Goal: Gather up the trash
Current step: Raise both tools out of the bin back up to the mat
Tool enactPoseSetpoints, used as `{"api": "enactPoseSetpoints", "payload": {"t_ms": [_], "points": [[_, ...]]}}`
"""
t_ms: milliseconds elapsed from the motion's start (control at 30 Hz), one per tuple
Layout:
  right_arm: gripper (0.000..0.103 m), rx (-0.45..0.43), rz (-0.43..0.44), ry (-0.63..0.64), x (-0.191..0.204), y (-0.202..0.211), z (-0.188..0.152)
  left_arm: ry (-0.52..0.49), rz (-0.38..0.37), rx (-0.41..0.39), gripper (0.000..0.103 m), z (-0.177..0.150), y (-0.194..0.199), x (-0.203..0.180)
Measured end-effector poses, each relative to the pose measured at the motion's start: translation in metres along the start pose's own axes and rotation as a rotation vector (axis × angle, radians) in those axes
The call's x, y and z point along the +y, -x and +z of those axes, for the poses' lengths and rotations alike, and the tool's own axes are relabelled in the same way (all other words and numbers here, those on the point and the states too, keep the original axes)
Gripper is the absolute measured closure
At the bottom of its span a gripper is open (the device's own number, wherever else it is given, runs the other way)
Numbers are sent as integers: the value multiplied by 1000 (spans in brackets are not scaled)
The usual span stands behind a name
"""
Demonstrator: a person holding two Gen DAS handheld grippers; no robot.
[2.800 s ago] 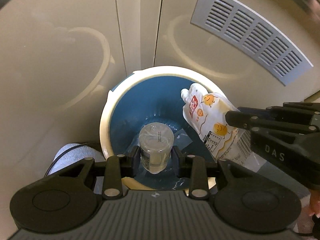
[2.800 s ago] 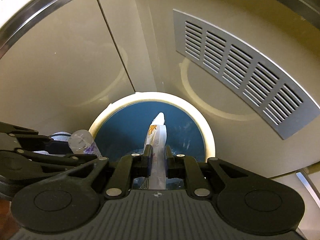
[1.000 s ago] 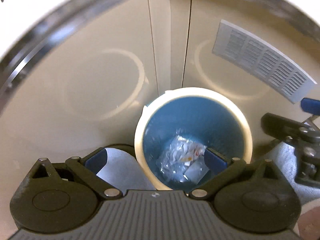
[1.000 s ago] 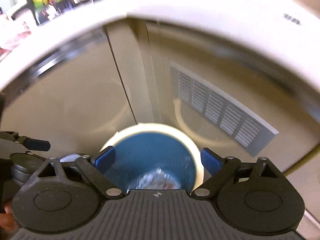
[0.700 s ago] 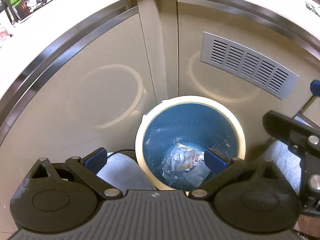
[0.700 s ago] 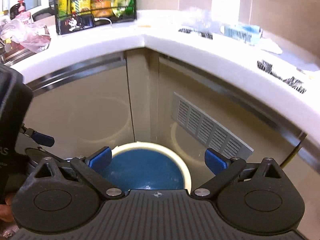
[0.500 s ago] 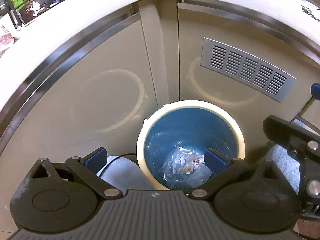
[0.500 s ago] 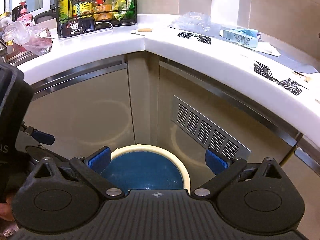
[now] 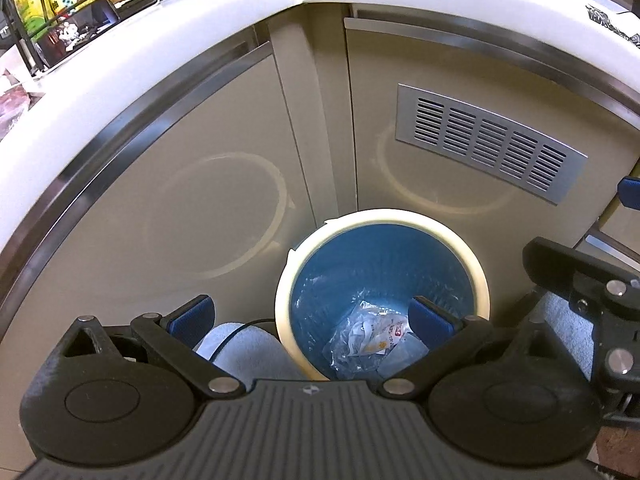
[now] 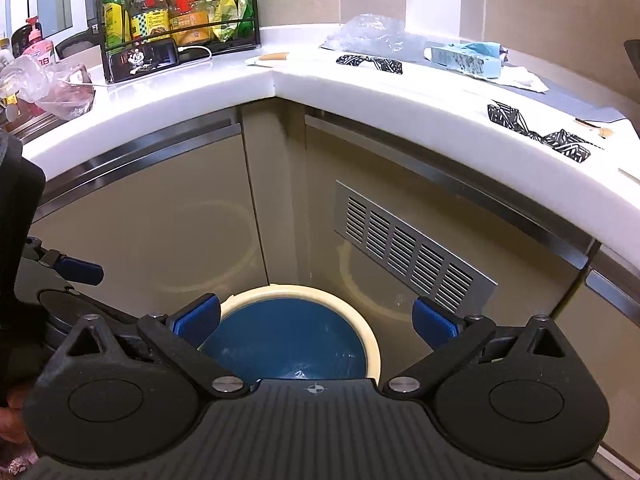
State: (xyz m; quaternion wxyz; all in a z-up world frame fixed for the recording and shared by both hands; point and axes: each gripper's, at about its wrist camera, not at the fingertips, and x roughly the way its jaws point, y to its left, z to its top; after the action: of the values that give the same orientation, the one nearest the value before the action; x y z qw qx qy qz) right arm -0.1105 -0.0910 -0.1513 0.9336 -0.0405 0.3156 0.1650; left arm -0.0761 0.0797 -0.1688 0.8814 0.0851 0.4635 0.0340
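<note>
Trash [image 9: 376,344] in bin [image 9: 482,280], both hand-held grippers wide open, empty

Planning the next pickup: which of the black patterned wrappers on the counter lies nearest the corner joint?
The black patterned wrapper just right of the corner seam, in front of the clear plastic bag. The other pair lies further right along the countertop.

The white desk [image 10: 304,80] bends around an inside corner above beige cabinet doors. On its left stretch stands a black wire rack [image 10: 176,46] of bottles, beside a crumpled clear bag [image 10: 48,84]. On its right stretch lie a clear plastic bag [image 10: 372,36], a blue patterned packet [image 10: 464,58] and black-and-white patterned strips [image 10: 370,62]. Below, on the floor, a cream-rimmed bin [image 9: 482,280] with a blue inside stands in the corner, with crumpled wrappers [image 9: 372,340] at its bottom.
</note>
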Motion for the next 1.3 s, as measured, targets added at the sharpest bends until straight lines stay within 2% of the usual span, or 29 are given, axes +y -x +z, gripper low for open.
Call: {"api": "enactPoseSetpoints", "payload": {"t_ms": [433,700,900,1300], "points": [[1,0,-5,0,-2,-2,-1,-10,9,-25,0,-2,1,-2],[1,-68,-13,37,0,12,11,-29,0,-86,0,8,14,0],[0,-170,-32,-8,-18,31,42,11,-27,-183,0,41,38,7],[0,-345,-126,-62,-73,45,107,33,-35,-387,0,139,75,10]]}}
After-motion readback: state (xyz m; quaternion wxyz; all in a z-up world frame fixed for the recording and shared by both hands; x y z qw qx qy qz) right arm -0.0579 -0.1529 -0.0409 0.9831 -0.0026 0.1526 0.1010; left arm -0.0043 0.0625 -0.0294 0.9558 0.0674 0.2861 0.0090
